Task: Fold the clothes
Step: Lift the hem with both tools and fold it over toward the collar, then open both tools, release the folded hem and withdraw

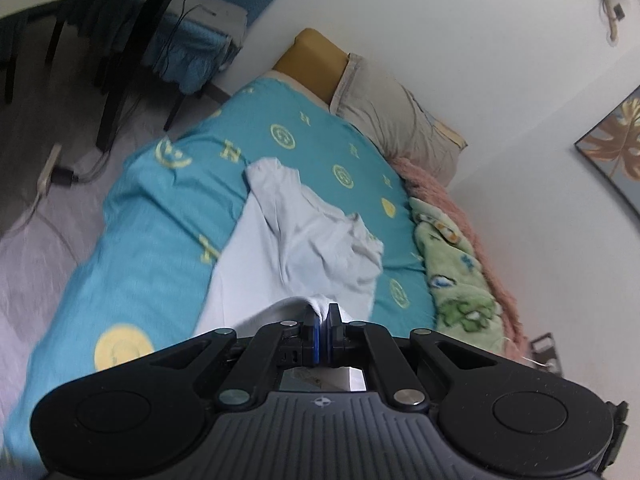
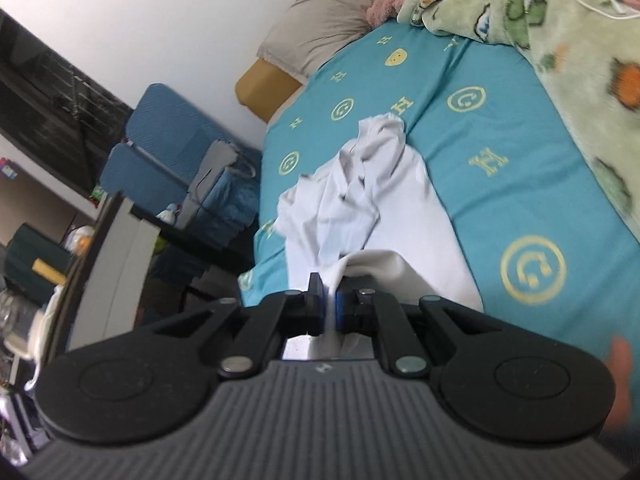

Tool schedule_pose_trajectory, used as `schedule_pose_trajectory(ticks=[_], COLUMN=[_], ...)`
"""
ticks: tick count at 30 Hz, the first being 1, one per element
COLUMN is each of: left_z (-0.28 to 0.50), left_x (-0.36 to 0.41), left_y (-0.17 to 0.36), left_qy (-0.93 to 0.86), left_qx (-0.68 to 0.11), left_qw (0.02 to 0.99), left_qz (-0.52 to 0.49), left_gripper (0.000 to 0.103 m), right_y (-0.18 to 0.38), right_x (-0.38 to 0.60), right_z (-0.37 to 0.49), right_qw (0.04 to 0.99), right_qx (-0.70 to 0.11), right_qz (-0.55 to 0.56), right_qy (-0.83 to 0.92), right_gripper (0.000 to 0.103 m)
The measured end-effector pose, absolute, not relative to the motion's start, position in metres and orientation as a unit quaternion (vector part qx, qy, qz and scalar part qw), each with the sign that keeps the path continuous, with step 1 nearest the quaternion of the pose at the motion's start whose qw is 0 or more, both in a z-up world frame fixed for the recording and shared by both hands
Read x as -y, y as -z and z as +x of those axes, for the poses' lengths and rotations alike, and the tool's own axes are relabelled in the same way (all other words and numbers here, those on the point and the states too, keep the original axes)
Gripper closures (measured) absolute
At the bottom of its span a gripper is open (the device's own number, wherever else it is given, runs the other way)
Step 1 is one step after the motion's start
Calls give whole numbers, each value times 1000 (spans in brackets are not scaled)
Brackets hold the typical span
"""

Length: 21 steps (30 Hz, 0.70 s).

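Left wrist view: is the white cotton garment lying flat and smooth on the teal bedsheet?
No, the white cotton garment is bunched and wrinkled, its near edge pinched by the left gripper.

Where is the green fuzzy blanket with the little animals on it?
The green blanket lies along the bed's wall side, right of the white garment, beside the pink blanket.
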State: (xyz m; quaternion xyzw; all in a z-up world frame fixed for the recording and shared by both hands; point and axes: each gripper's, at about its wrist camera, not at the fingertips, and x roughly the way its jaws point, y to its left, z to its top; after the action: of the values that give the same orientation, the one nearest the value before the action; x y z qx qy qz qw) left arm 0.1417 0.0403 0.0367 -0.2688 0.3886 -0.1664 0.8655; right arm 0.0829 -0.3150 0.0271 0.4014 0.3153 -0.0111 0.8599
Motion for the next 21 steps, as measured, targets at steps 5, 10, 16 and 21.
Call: schedule_pose_trajectory(ticks=[5,10,16,21], left_z=[201,267,333,349], left_x=[-5,22,48,54], left_y=[-13,21,76,113], left_qy=[145,127,115,111], left_qx=[-362,-351,-370,-396], left_qw=[903,917,918,909], left_qz=[-181,-140,-87,-71], left_gripper=[100,100,99,97], right_y=[9,48,91,116], right_x=[327,326,323,323], right_z=[152,219,276,289], right_qw=[869,884,900,896], right_qx=[-316,-332,-358,-375], right_qz=[380,327,248,236], right_qy=[23,31,31,32], right_gripper=[94,93,92,92])
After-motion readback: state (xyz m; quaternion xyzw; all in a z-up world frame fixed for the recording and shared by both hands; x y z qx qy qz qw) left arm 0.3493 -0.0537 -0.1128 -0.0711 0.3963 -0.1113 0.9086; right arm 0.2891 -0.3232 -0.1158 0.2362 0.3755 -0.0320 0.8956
